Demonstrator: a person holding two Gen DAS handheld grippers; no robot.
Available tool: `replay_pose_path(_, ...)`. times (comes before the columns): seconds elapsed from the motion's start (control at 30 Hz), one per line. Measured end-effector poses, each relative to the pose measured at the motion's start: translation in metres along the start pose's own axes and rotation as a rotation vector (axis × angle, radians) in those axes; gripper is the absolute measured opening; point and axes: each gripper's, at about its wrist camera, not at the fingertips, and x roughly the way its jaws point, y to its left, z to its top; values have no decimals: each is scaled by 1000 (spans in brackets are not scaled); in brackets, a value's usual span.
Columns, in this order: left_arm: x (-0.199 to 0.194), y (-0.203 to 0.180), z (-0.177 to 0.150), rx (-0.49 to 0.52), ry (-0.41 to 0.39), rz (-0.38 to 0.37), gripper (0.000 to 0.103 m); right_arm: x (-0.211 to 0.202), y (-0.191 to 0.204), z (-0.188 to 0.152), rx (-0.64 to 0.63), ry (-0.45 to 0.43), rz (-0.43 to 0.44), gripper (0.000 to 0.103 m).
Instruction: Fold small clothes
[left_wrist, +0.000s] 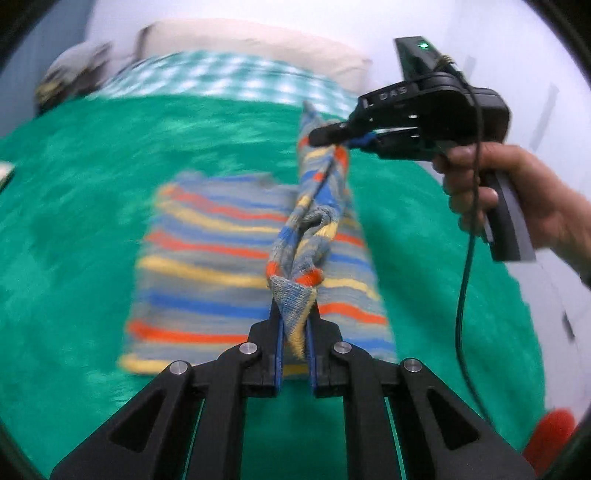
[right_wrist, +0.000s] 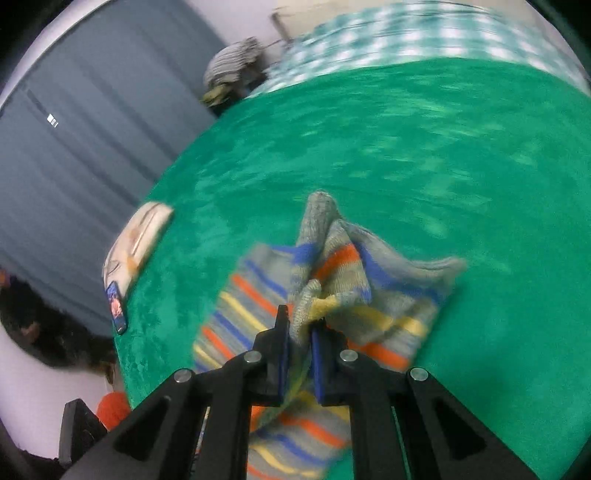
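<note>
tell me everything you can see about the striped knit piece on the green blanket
The striped knit garment looks like soft wool, grey with blue, orange and yellow bands. Most of it lies flat on the green blanket. One edge is lifted into a ridge, pinched by the left gripper near the camera and the right gripper farther off. Blur hides finer detail.

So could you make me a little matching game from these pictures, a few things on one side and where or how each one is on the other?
Things:
1. striped knit garment
2. phone
3. green blanket
4. checked cloth

States:
a. lies at the blanket's edge
b. pinched by both grippers
c. covers the bed
d. lies at the far end, before the pillow

Pairs: 1-b, 2-a, 3-c, 4-d
</note>
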Motion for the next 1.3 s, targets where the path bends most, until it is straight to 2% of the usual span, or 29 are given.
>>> replay_pose_path(0.1, 8, 32, -4, -61, 35, 44, 9, 47, 34, 10, -28, 24, 8, 11)
replay_pose_path(0.17, 23, 52, -7, -110, 92, 70, 19, 84, 53, 14, -59, 50, -23, 12)
replay_pose_path(0.2, 26, 60, -11, -138, 117, 78, 32, 102, 57, 13, -41, 63, -15, 18)
replay_pose_path(0.27, 19, 75, -17, -193, 117, 66, 36, 121, 56, 10, 19, 55, 27, 32)
replay_pose_path(0.33, 9, 81, -19, -194, 106, 79, 53, 122, 52, 5, 70, 13, 73, 32)
replay_pose_path(0.4, -2, 89, -16, -193, 79, 65, 59, 106, 48, -2, 104, -47, 122, 32)
replay_pose_path(0.43, -6, 90, -15, -193, 69, 50, 64, 99, 46, -3, 101, -61, 117, 32)
replay_pose_path(0.5, -8, 88, -5, -183, 57, 7, 70, 77, 46, -12, 47, -82, 52, 32)
replay_pose_path(0.6, -4, 77, 6, -137, 45, 8, 70, 46, 55, -39, -98, -61, -30, 32)
replay_pose_path(0.67, 7, 76, 7, -117, 75, 65, 63, 28, 68, -70, -190, -31, -31, 32)
replay_pose_path(0.7, 17, 79, 10, -122, 114, 109, 39, 23, 72, -85, -218, -21, -22, 32)
replay_pose_path(0.73, 23, 83, 4, -138, 169, 142, 21, 23, 77, -102, -237, -5, -7, 32)
replay_pose_path(0.77, 29, 91, -4, -164, 218, 148, 23, 29, 77, -126, -236, 37, 2, 32)
replay_pose_path(0.8, 30, 97, -8, -191, 230, 132, 26, 37, 72, -139, -228, 74, -13, 32)
replay_pose_path(0.83, 28, 99, -9, -195, 229, 128, 31, 53, 65, -158, -214, 143, -67, 33)
replay_pose_path(0.87, 21, 97, -7, -179, 231, 141, 33, 61, 61, -174, -212, 156, -104, 33)
replay_pose_path(0.9, 11, 94, -3, -157, 212, 148, 35, 55, 61, -179, -218, 109, -106, 33)
replay_pose_path(0.97, -2, 91, 10, -130, 161, 133, 51, 40, 61, -173, -183, 71, -85, 33)
replay_pose_path(1.0, -6, 88, 18, -120, 136, 121, 65, 33, 59, -168, -168, 48, -79, 33)
replay_pose_path(1.03, -7, 85, 28, -106, 110, 105, 70, 21, 58, -160, -158, -2, -83, 33)
replay_pose_path(1.07, -4, 79, 39, -84, 89, 95, 71, 7, 56, -147, -167, -59, -109, 33)
replay_pose_path(1.17, 26, 64, 63, -16, 113, 122, 72, -4, 46, -118, -166, -110, -149, 33)
replay_pose_path(1.23, 63, 72, 66, -28, 184, 210, 66, 3, 36, -100, -139, -115, -146, 33)
replay_pose_path(1.27, 88, 84, 63, -64, 254, 240, 67, 14, 27, -96, -125, -87, -161, 33)
replay_pose_path(1.3, 96, 92, 57, -89, 279, 227, 69, 26, 24, -97, -105, -52, -184, 33)
